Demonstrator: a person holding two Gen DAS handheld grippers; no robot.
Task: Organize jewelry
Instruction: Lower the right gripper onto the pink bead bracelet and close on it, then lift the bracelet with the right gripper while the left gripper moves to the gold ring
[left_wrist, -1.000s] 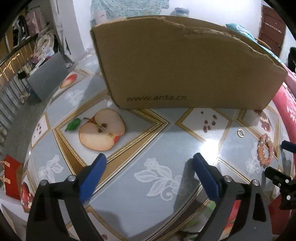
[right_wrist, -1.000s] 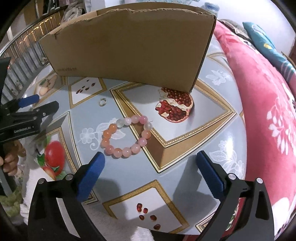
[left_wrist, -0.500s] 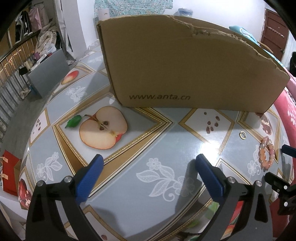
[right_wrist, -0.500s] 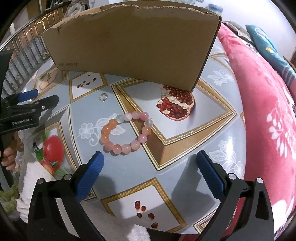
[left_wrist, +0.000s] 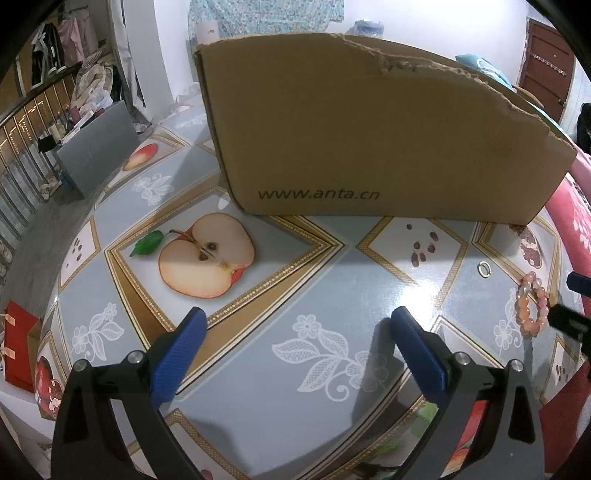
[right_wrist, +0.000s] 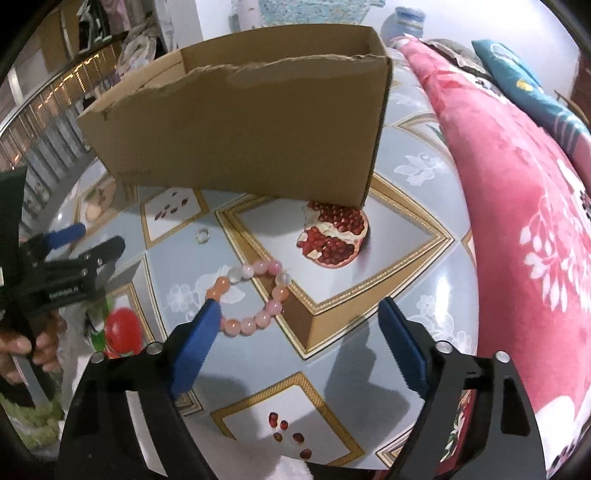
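Table (right_wrist: 369, 266): right tool (right_wrist: 299, 317) spread wide, over bracelet (right_wrist: 255, 295).

The only clearly readable text is "www.anta.cn", printed in dark letters low on the near side wall of the cardboard box (left_wrist: 369, 125) standing on the worktop. In the right wrist view the same print is only a faint smudge. A small white label on the left hand-held gripper (right_wrist: 88, 243) there is too blurred to read.

White wall (left_wrist: 424, 18) showing at rear, brown door (left_wrist: 546, 62) sitting far right, railing (left_wrist: 22, 147) running along left, red quilt (right_wrist: 517, 184) lying beside fruit-print tabletop (left_wrist: 332, 295).
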